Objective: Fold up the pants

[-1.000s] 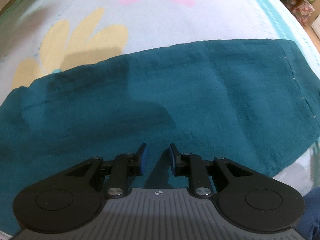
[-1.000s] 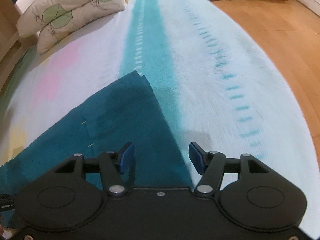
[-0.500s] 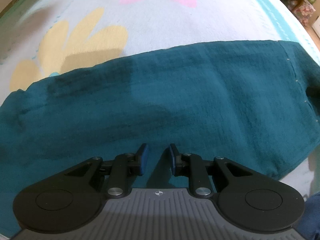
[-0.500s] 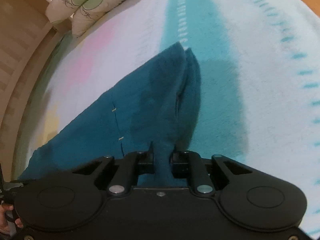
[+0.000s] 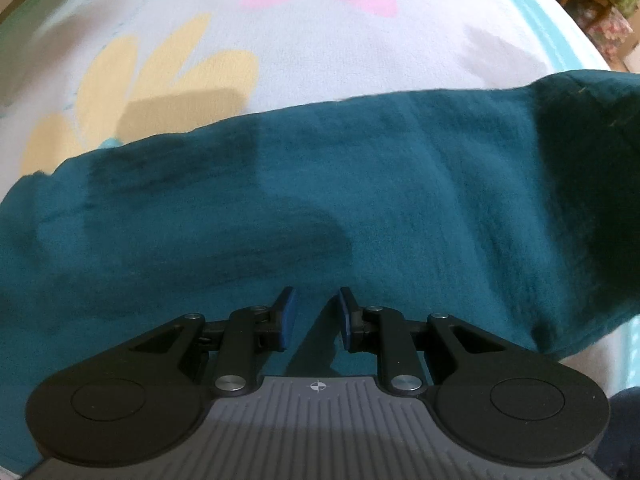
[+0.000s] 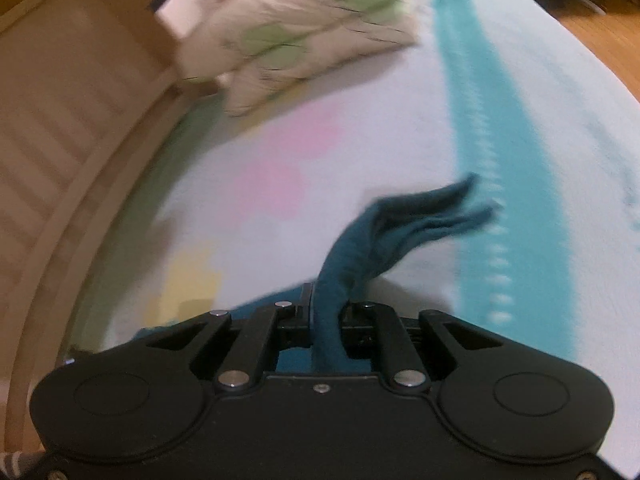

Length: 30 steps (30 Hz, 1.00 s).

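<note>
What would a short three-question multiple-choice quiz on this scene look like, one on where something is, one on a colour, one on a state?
1. Where do the pillows lie?
A. at the far end of the bed, by the wooden headboard
B. on top of the pants
C. on the floor

2. What colour are the pants?
A. pink
B. dark teal
C. yellow

3. What is the right gripper doing?
A. standing wide open over bare sheet
B. clamped on a pillow
C. pinching a bunched end of the pants

Answers:
1 A, the right wrist view shows them stacked beside the headboard.
2 B, the cloth is dark teal in both views, against the pale flowered bedsheet.
3 C, a bunch of teal fabric rises from between its closed fingers; the left gripper holds nothing.
</note>
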Motion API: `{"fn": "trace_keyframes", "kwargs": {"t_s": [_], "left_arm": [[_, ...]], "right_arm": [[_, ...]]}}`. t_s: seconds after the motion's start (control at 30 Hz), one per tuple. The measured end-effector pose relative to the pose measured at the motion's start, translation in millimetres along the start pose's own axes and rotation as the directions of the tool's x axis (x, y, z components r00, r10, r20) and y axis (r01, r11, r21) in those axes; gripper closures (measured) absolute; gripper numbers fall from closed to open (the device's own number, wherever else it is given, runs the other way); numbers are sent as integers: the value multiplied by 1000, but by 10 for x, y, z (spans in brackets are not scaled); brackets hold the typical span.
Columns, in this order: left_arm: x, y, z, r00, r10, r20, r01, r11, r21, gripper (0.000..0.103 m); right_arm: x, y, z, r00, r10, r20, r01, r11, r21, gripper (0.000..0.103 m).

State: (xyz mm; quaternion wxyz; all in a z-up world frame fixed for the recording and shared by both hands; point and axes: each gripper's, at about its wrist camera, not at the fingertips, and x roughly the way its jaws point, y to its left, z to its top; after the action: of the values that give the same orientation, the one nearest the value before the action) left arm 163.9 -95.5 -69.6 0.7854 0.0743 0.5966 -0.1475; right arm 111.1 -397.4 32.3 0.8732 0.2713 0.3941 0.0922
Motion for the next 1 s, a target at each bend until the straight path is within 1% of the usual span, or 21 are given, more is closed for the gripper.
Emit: {"fn": "trace_keyframes", "kwargs": {"t_s": [0.13, 0.27, 0.37, 0.43, 0.47, 0.5, 0.57, 0.6, 0.67, 0.73, 0.8, 0.87, 0.93, 0.97, 1.0], "left_arm": [[-120, 208, 85, 1000, 3, 19, -3, 999, -34, 81], [-265, 510, 186, 998, 34, 49, -31, 997, -64, 81], [-372, 857, 222, 997, 41, 64, -33, 990, -135, 81], [-444, 1107, 209, 995, 61, 76, -47, 982, -180, 81], [-475, 1198, 202, 993, 88, 83, -71, 980, -185, 81], [-514, 1297, 199, 987, 132, 91, -115, 977, -179, 81], [-575, 1441, 182, 971, 212, 109, -194, 968, -160, 81], [-603, 1522, 173, 961, 253, 112, -234, 959, -159, 81], [-644, 1700, 171, 946, 305, 112, -284, 943, -171, 81], [-688, 1865, 174, 939, 326, 112, -302, 934, -192, 81], [-714, 1914, 124, 938, 328, 114, -298, 929, -219, 81], [-729, 1957, 139, 942, 313, 120, -281, 932, -227, 81], [-743, 1867, 147, 946, 297, 128, -267, 941, -210, 81], [-759, 1819, 139, 947, 294, 133, -266, 944, -196, 81], [-768, 1763, 138, 946, 292, 139, -266, 947, -178, 81]], "right_arm": [[136, 577, -11, 998, 51, -23, -52, 996, -74, 86], [406, 1130, -141, 996, 69, -58, -78, 982, -172, 86], [660, 1419, -328, 991, 95, -98, -111, 977, -180, 86], [897, 1557, -451, 986, 111, -125, -132, 975, -177, 86], [1005, 1636, -538, 983, 118, -140, -142, 974, -177, 86], [1124, 1707, -632, 980, 123, -154, -149, 973, -174, 86], [1355, 1827, -818, 975, 123, -184, -155, 973, -172, 86], [1475, 1880, -921, 973, 116, -199, -152, 973, -176, 85], [1682, 1979, -1140, 971, 86, -225, -133, 970, -204, 85], [1836, 2040, -1331, 969, 59, -241, -117, 965, -236, 82], [1948, 2060, -1452, 965, 44, -258, -113, 959, -258, 67], [1975, 2049, -1480, 955, 56, -292, -140, 951, -275, 55], [1883, 2044, -1449, 954, 80, -290, -169, 940, -296, 54], [1801, 2018, -1401, 959, 90, -270, -176, 934, -311, 52], [1697, 2016, -1412, 964, 93, -250, -173, 931, -321, 49]]}}
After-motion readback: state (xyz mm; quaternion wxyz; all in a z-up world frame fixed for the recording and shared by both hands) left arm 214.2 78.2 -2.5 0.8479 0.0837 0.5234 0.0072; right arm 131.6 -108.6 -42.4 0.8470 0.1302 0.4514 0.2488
